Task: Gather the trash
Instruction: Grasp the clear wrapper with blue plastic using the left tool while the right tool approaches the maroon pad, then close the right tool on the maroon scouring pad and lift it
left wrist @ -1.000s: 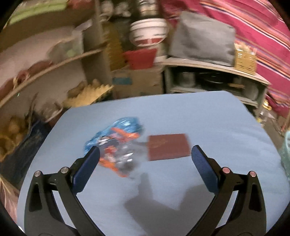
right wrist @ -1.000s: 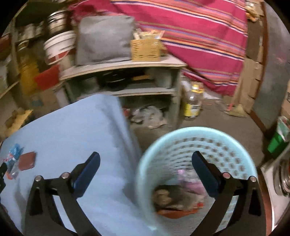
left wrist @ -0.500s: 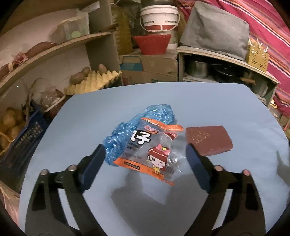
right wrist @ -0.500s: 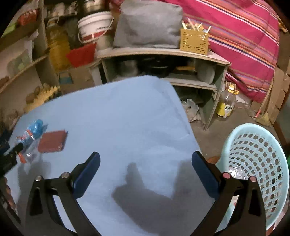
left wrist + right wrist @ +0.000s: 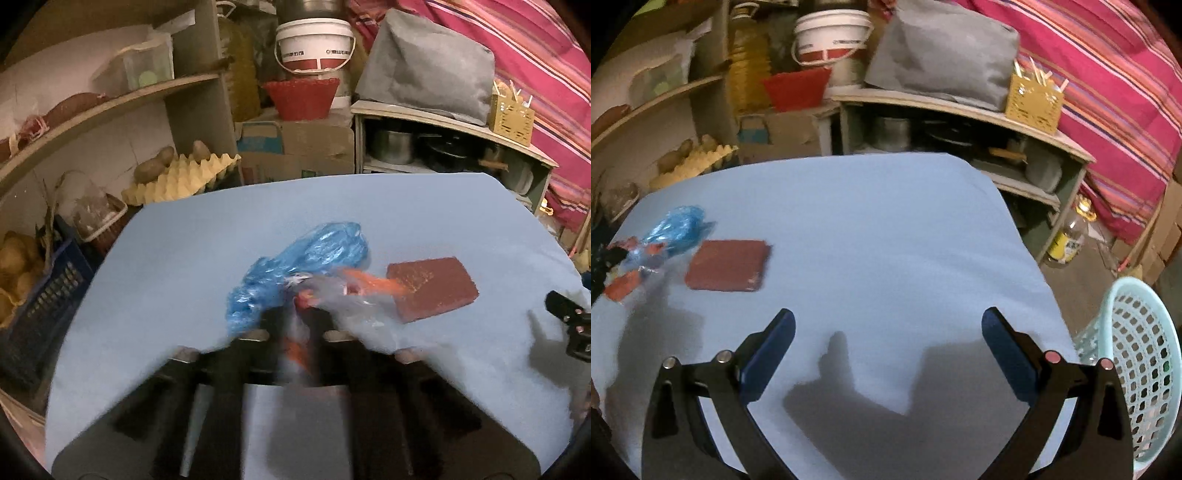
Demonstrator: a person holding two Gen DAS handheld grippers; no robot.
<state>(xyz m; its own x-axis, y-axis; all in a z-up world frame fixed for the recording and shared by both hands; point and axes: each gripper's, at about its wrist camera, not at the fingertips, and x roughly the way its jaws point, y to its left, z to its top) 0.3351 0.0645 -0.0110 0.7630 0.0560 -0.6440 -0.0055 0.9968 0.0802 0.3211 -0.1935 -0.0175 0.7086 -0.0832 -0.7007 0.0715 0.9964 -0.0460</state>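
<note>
My left gripper point(image 5: 295, 325) is shut on a clear snack wrapper with orange print point(image 5: 347, 295), blurred by motion on the blue table. A crumpled blue plastic bag point(image 5: 306, 262) lies against the wrapper. A dark red flat packet point(image 5: 432, 288) lies just right of them. In the right wrist view the wrapper point(image 5: 628, 273), the blue bag point(image 5: 676, 229) and the red packet point(image 5: 727, 266) sit at the far left. My right gripper point(image 5: 886, 350) is open and empty above the table's near right part. A pale green mesh trash basket point(image 5: 1137, 369) stands on the floor at the table's right.
The blue table point(image 5: 221, 236) has a rounded far edge. Behind it are shelves with an egg tray and potatoes point(image 5: 177, 177), a red basket point(image 5: 301, 98), a white bucket point(image 5: 314, 44) and pots. A bottle point(image 5: 1067, 240) stands on the floor.
My left gripper has closed from wide open onto the snack wrapper. My right gripper has swung left from above the basket to over the table and stays open.
</note>
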